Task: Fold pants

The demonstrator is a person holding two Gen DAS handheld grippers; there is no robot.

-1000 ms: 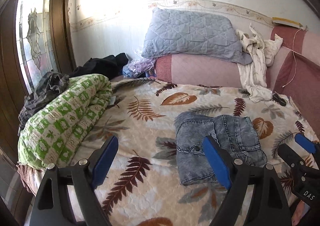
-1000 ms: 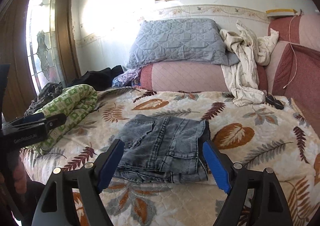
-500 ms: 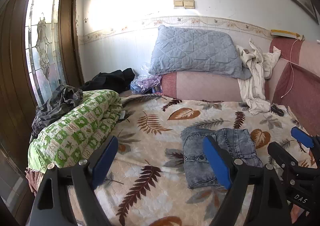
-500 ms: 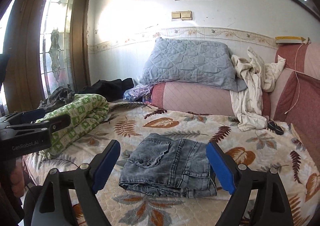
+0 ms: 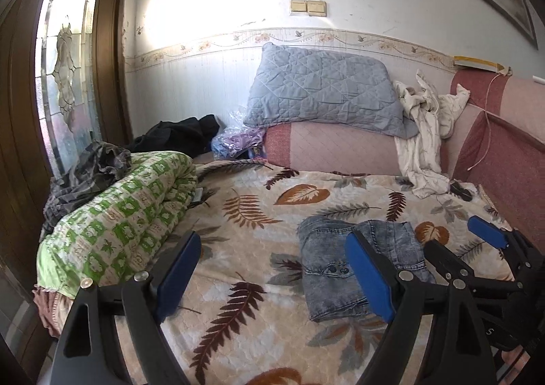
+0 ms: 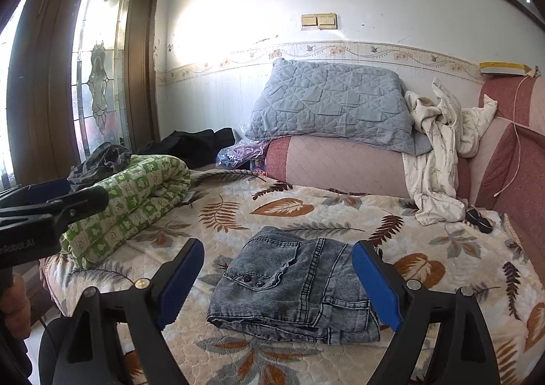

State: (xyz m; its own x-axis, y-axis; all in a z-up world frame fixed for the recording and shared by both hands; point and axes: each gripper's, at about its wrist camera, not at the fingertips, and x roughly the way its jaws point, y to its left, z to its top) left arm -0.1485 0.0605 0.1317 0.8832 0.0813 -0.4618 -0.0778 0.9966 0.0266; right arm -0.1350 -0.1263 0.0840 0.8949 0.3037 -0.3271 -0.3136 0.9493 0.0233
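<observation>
The pants [image 5: 323, 282], grey-blue denim, lie folded into a compact rectangle on the leaf-print bed cover [image 5: 238, 248]; two dark snaps show on the top layer. My left gripper [image 5: 272, 242] hovers open above the cover, left of the pants, with nothing between its blue pads. In the right wrist view the folded pants [image 6: 289, 289] lie just beyond my right gripper [image 6: 277, 247], which stands open and empty, its pads clear of the cloth. The right gripper [image 5: 454, 236] shows at the right edge of the left wrist view, and the left gripper [image 6: 68, 201] at the left edge of the right wrist view.
A rolled green-and-white quilt [image 5: 119, 221] lies along the bed's left side, with dark clothes [image 5: 180, 136] behind it. A grey quilted pillow [image 5: 323, 92] rests on a pink bolster, beside a crumpled white garment [image 5: 422, 133]. A glazed wooden door [image 5: 64, 78] stands left.
Both grippers have drawn back and upward from the folded pants, so more wall shows. The right jaws spread slightly wider. The pants have not moved.
</observation>
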